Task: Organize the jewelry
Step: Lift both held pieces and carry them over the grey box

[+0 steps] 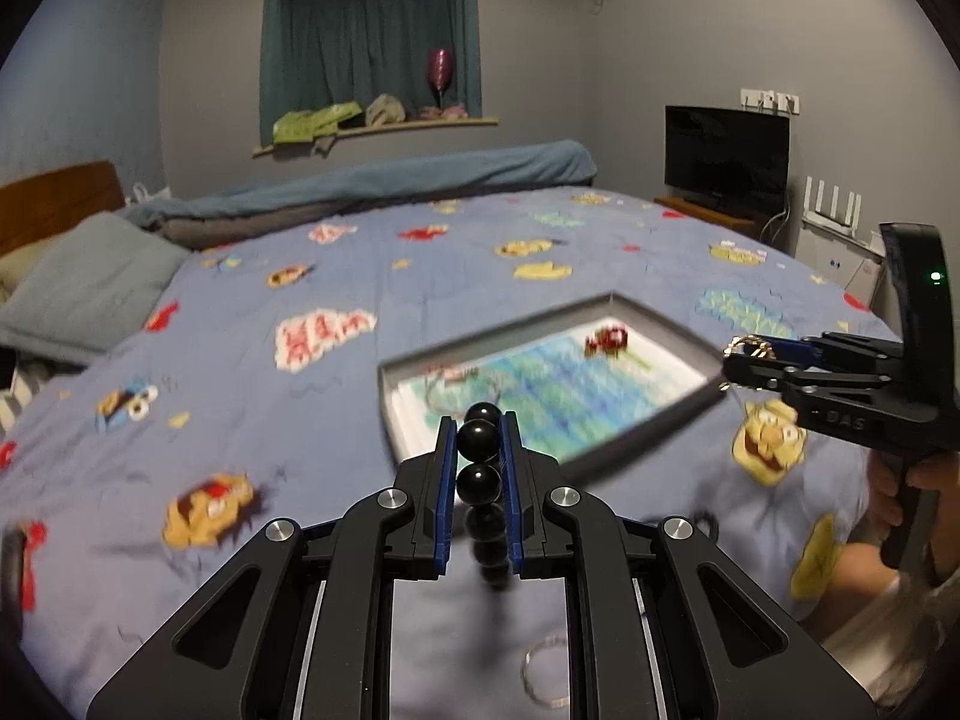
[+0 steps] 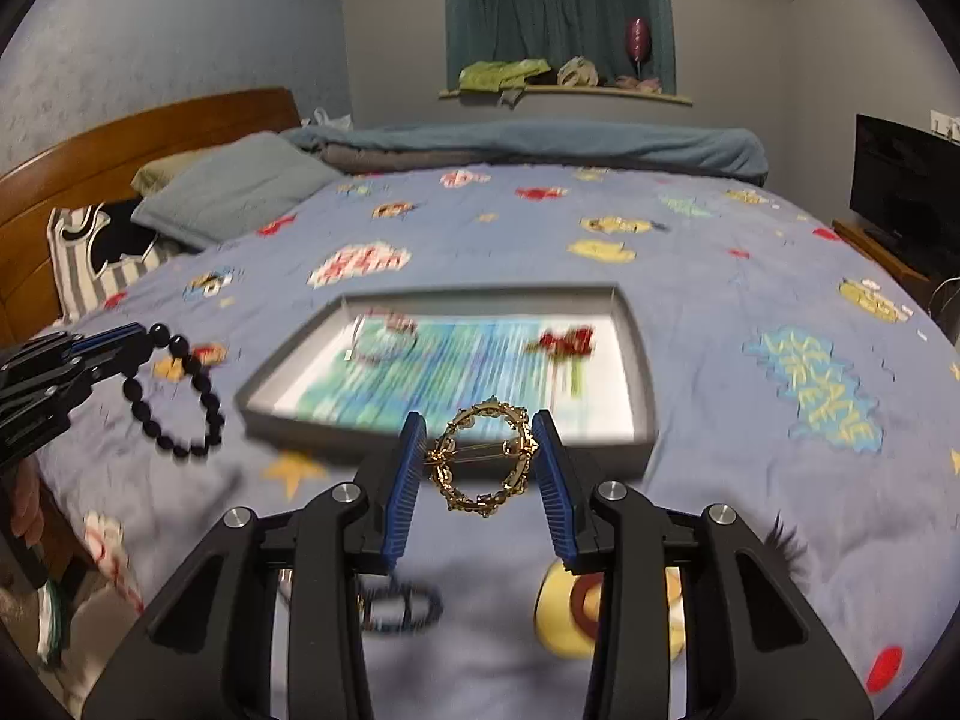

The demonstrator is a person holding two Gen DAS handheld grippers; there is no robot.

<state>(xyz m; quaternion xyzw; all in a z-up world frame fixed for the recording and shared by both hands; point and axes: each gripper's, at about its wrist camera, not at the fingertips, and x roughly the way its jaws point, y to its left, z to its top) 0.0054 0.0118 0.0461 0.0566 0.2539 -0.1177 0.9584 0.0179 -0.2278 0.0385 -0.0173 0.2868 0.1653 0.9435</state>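
My left gripper (image 1: 477, 426) is shut on a black bead bracelet (image 1: 478, 441), which hangs down between the pads above the bed. From the right wrist view that left gripper (image 2: 135, 345) comes in at the left with the bracelet (image 2: 211, 405) dangling as a loop. My right gripper (image 2: 478, 423) is shut on a gold ring-shaped brooch (image 2: 465, 503), pinched at its two sides. The left wrist view has the right gripper (image 1: 735, 360) at the right, level with the tray. A shallow grey tray (image 2: 288, 360) (image 1: 396, 372) lies ahead of both, with a red piece (image 2: 567, 342) and a pale necklace (image 2: 384, 336) inside.
A silver ring (image 1: 543, 675) and a dark bracelet (image 2: 402, 606) lie on the blue cartoon bedspread (image 1: 240, 300) near the front edge. A pillow (image 2: 234, 186) and folded blanket (image 2: 540, 144) lie at the far side. A television (image 1: 726, 150) stands at the right.
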